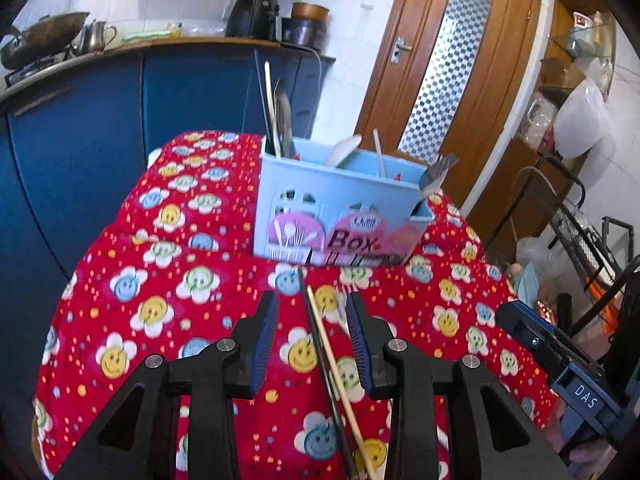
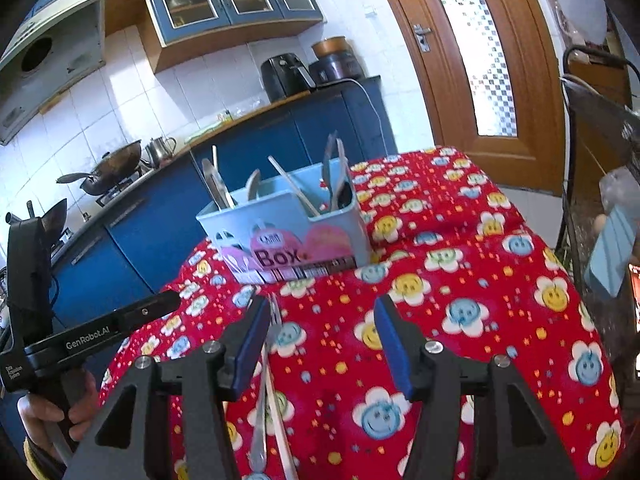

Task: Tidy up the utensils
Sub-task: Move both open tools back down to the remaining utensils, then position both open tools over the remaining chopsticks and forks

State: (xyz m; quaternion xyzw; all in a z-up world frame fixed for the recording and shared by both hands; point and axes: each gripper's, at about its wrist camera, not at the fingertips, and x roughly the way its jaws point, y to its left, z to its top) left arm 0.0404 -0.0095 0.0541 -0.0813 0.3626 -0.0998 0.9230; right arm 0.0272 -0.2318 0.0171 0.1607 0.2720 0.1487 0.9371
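Observation:
A light blue utensil box (image 1: pixel 336 208) (image 2: pixel 288 224) stands on the red flowered cloth (image 1: pixel 180 280), with spoons, forks and chopsticks upright in its compartments. In front of it a pale wooden chopstick (image 1: pixel 340 376) and a dark thin utensil (image 1: pixel 320 344) lie side by side on the cloth. My left gripper (image 1: pixel 313 298) hangs open just above them; they run between its blue pads without touching. In the right wrist view the same pair, a slim metal utensil (image 2: pixel 259 420) and the pale stick (image 2: pixel 280 416), lies beneath the left finger of my right gripper (image 2: pixel 322 300), which is open and holds nothing.
The cloth-covered table drops off at its left, right and near edges. Behind it runs a blue kitchen counter (image 1: pixel 120 92) with a wok (image 2: pixel 116 164), a kettle and an air fryer (image 1: pixel 254 16). A wooden door (image 1: pixel 448 68) and wire racks (image 1: pixel 580 240) stand to the right.

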